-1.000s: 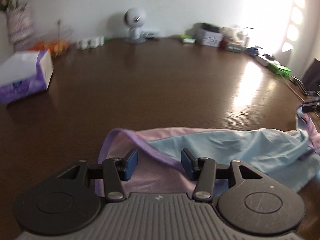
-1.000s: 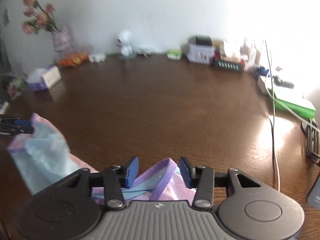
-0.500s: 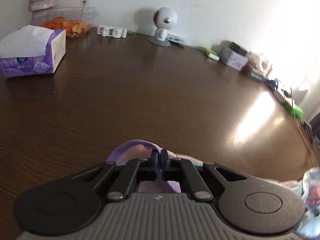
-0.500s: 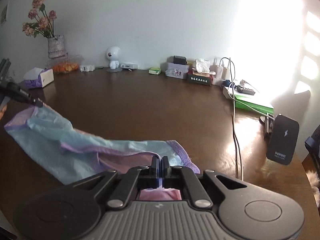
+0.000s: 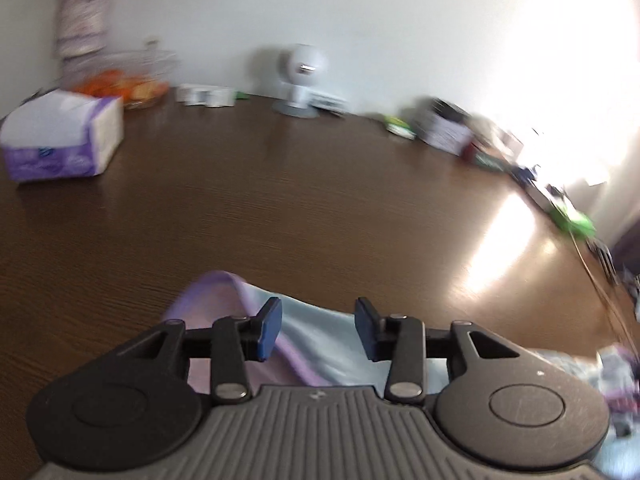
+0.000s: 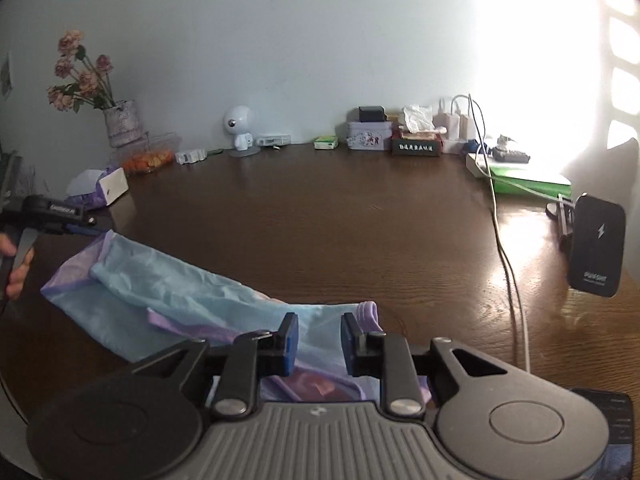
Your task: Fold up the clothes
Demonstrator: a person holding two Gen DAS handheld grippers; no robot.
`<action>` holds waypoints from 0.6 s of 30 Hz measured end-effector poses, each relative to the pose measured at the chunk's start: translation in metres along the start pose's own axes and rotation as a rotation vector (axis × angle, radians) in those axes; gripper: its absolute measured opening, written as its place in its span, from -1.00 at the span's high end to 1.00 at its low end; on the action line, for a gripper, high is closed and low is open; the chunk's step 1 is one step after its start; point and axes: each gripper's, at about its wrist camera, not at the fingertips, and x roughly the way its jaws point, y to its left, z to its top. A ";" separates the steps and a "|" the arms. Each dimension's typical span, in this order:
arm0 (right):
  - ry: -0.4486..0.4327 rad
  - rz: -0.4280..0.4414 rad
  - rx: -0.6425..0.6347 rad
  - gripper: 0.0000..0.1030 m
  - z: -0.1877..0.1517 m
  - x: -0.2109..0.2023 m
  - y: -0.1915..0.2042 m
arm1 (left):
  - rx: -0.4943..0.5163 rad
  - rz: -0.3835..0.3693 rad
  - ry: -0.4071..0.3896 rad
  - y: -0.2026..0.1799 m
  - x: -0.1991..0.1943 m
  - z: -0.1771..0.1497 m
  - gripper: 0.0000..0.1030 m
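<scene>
blue-lilac garment [image 6: 168,296] – full spread only right-side

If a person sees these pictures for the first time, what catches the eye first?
Probably the light blue and lilac garment, spread on the dark wooden table in front of both grippers, whose jaws stand open. Next, the bright window glare at the right and the dried flowers at the far left.

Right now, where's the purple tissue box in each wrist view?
Left wrist: tissue box at far left, mid-height, large and blurred, on the table.
Right wrist: tissue box small, left side, below the flower vase.
Shared landmark: white round-headed figurine at the wall.
</scene>
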 end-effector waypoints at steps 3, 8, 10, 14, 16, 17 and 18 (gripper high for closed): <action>0.035 0.003 0.021 0.63 0.004 0.038 -0.001 | 0.030 -0.044 0.037 -0.026 -0.001 -0.010 0.20; 0.069 -0.181 0.051 0.78 -0.004 0.050 -0.011 | 0.027 -0.017 0.099 -0.038 0.006 -0.028 0.17; 0.022 -0.177 0.062 0.61 -0.009 0.034 -0.009 | 0.000 -0.016 0.100 -0.037 0.005 -0.031 0.09; -0.066 -0.220 0.048 0.09 -0.030 -0.006 -0.002 | 0.001 -0.002 0.065 -0.050 -0.005 -0.030 0.09; -0.101 -0.269 0.085 0.09 -0.041 -0.018 -0.007 | 0.021 -0.030 0.036 -0.067 -0.010 -0.028 0.04; -0.107 -0.279 0.103 0.09 -0.046 -0.020 -0.010 | 0.039 -0.040 0.028 -0.077 -0.011 -0.029 0.03; -0.112 -0.288 0.120 0.09 -0.051 -0.023 -0.012 | 0.063 -0.046 0.025 -0.087 -0.010 -0.030 0.03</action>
